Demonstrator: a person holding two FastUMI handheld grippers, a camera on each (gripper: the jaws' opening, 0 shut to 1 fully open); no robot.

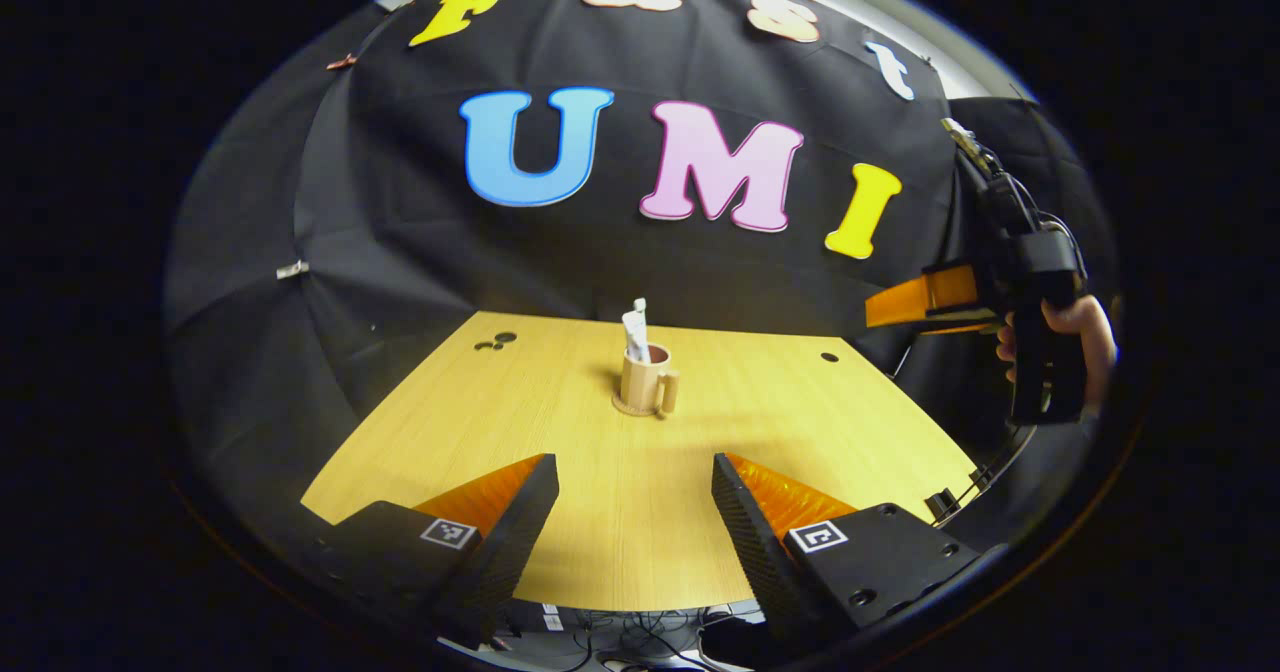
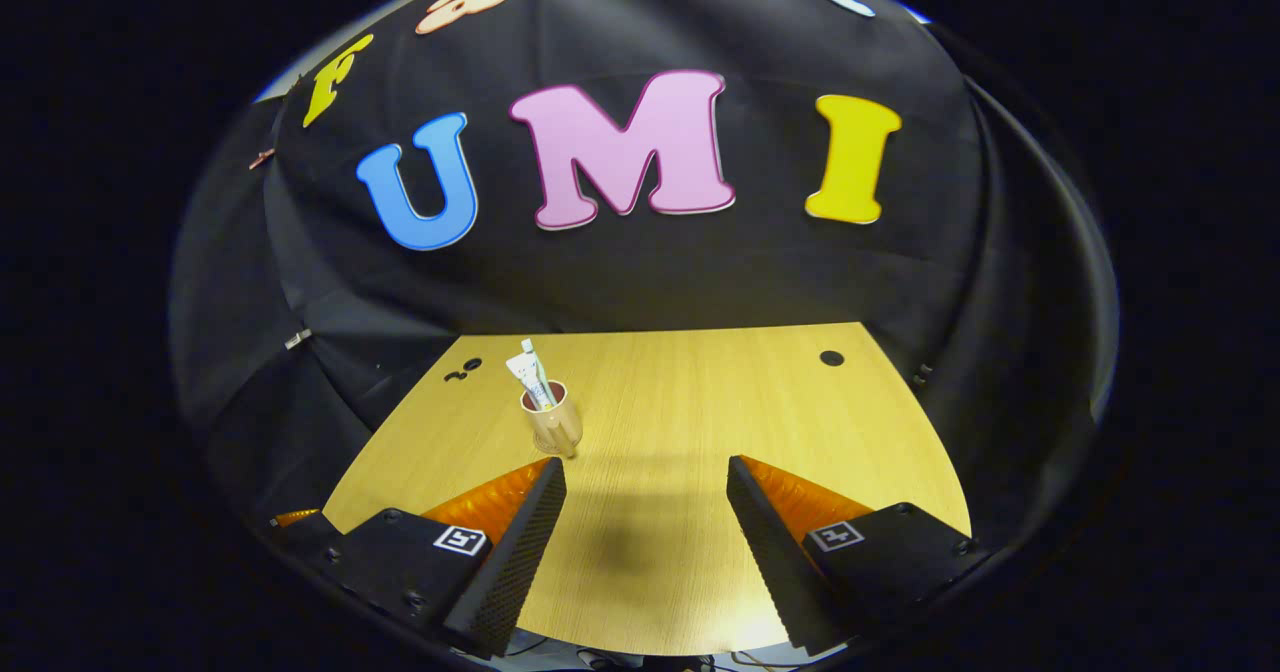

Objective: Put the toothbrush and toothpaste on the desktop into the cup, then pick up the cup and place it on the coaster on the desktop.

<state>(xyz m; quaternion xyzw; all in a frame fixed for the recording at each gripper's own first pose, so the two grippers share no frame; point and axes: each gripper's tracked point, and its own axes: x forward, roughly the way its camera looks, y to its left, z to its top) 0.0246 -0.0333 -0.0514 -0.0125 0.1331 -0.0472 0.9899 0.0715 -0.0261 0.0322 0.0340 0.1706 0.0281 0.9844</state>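
Both tongs, left gripper (image 1: 632,512) and right gripper (image 2: 645,517), are hanging released and empty, cup (image 1: 645,382) with toothpaste (image 1: 636,331) sitting ahead on coaster (image 1: 640,411); task looking finished, next just retreating.

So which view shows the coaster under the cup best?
The left gripper view: the coaster shows as a round rim under the cup, seen side-on. In the right gripper view the cup stands nearer the edge, and its base hides any coaster.
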